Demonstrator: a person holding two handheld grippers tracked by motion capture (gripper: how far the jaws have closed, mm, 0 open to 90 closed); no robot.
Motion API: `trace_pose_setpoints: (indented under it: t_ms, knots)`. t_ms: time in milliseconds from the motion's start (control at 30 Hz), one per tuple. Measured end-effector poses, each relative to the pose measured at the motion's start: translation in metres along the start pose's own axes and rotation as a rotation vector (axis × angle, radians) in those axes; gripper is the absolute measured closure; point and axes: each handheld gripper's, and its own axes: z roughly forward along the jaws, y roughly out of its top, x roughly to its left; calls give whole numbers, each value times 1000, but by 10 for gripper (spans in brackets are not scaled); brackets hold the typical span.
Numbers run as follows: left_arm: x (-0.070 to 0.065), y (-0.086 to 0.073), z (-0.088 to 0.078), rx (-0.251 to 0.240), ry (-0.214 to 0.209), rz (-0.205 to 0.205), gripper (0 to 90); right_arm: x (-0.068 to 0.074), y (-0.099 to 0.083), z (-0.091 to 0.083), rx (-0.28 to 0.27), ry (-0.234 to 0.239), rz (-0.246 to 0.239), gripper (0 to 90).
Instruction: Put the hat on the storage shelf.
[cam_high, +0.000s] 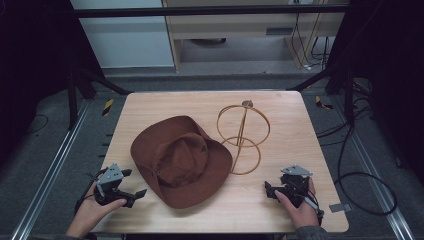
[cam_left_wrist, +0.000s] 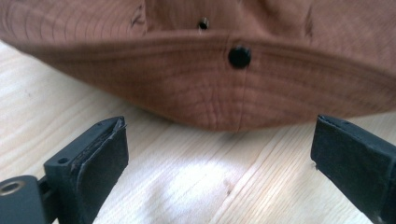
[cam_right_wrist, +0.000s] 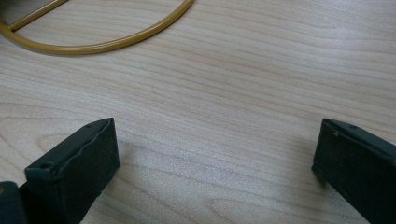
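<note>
A brown brimmed hat (cam_high: 181, 160) lies crown up in the middle of the wooden table (cam_high: 295, 150). Just right of it stands a gold wire hat stand (cam_high: 243, 132), a round ring base with an upright hoop. My left gripper (cam_high: 134, 183) rests open at the front left, jaws pointing at the hat's brim. In the left gripper view the brim (cam_left_wrist: 219, 88) with a black snap (cam_left_wrist: 239, 57) sits just beyond the open gripper (cam_left_wrist: 219, 154), untouched. My right gripper (cam_high: 269, 190) sits open at the front right. Its own view has the gripper (cam_right_wrist: 217, 158) over bare wood, the stand's base ring (cam_right_wrist: 102, 44) farther ahead.
A black frame (cam_high: 210, 10) runs around the table. Cables (cam_high: 350, 175) trail over the grey floor on the right. A pale wooden cabinet (cam_high: 240, 25) stands behind the table. Bare wood lies between the hat and the front edge.
</note>
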Motion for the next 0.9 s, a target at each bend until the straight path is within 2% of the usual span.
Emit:
trace_pose_setpoints:
  t_ms: [167,233,433,667,900]
  knots:
    - [-3,15,-8,-30,-7,18,39,0,0,0,0,0,0,4]
    - [-4,25,-11,-27,-5,32,43,0,0,0,0,0,0,5]
    - [-7,67,-9,31,-1,95,50,0,0,0,0,0,0,4]
    - [-4,119,11,122,1,185,49,0,0,0,0,0,0,4]
    - [1,152,28,158,2,185,51,0,0,0,0,0,0,4]
